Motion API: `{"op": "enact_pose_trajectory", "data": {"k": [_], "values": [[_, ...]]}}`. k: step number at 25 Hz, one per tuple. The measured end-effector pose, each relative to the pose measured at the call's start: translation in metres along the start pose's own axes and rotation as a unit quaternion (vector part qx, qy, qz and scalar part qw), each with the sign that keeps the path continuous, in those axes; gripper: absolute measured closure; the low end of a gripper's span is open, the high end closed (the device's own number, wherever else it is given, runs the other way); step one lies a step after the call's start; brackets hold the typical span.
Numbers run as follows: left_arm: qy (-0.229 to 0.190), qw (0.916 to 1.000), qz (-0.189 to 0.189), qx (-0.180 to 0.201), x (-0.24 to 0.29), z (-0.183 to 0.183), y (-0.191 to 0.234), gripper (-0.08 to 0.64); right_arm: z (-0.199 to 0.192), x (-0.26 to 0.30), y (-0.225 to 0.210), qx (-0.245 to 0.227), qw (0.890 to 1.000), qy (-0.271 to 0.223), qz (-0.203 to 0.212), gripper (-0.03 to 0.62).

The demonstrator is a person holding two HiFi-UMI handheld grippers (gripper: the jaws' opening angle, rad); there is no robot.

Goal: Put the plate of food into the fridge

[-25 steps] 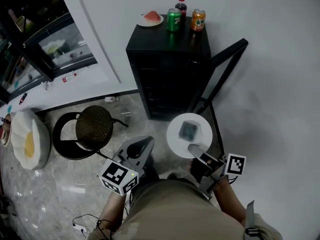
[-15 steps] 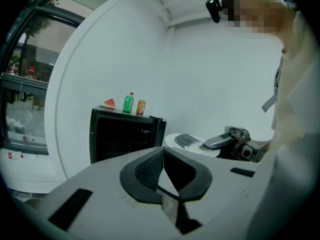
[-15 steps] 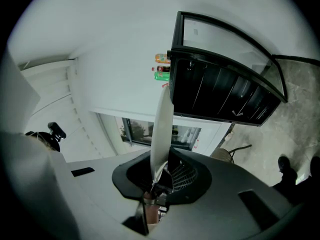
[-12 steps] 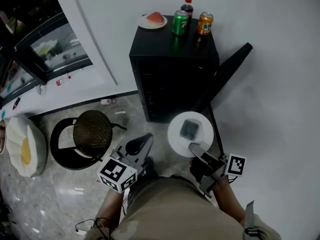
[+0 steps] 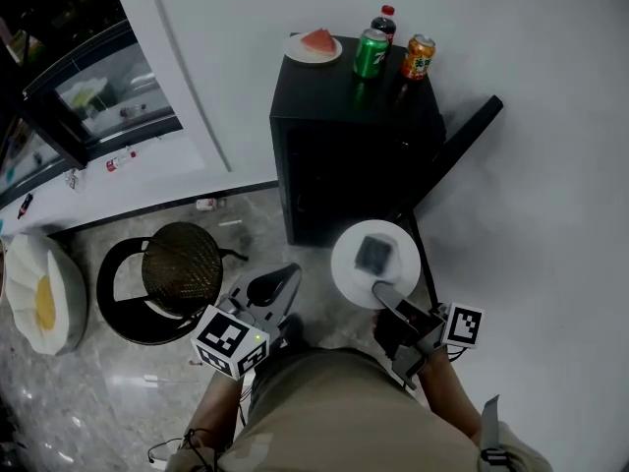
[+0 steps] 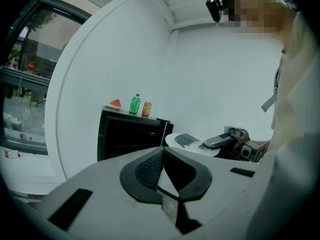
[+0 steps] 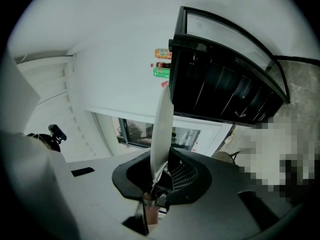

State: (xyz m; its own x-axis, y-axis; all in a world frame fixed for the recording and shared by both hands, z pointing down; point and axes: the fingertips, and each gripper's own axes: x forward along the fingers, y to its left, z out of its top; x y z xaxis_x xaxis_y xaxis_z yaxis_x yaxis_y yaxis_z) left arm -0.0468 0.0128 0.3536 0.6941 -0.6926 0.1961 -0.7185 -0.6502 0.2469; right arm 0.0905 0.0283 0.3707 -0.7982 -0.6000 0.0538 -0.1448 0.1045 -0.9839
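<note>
Plate (image 5: 344, 269): carries food (image 5: 373, 254); hangs low, just in front of the fridge (image 5: 344, 155) mouth.
Right gripper (image 5: 381, 293): jaws clamped on the plate's near rim; fridge lies straight ahead.
Left gripper (image 5: 267, 287): jaws together, empty, farther left.
Door (image 5: 454, 150): swung open rightward, near the plate.
Stool (image 5: 182, 259): left, off the path.

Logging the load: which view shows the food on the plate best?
The head view: it looks down onto the plate, with the dark food in its middle. The left gripper view shows it small, side-on. The right gripper view shows only the plate's edge, clamped in the right gripper.
</note>
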Motion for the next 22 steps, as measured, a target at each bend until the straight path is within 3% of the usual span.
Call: {"op": "enact_pose_trajectory", "data": {"k": [22], "values": [[-0.023,0.9985,-0.048,-0.012,-0.034,0.003,0.064,0.549,-0.019,0.059,0.002,-0.005,0.999,-0.038,-0.032,0.537]]}}
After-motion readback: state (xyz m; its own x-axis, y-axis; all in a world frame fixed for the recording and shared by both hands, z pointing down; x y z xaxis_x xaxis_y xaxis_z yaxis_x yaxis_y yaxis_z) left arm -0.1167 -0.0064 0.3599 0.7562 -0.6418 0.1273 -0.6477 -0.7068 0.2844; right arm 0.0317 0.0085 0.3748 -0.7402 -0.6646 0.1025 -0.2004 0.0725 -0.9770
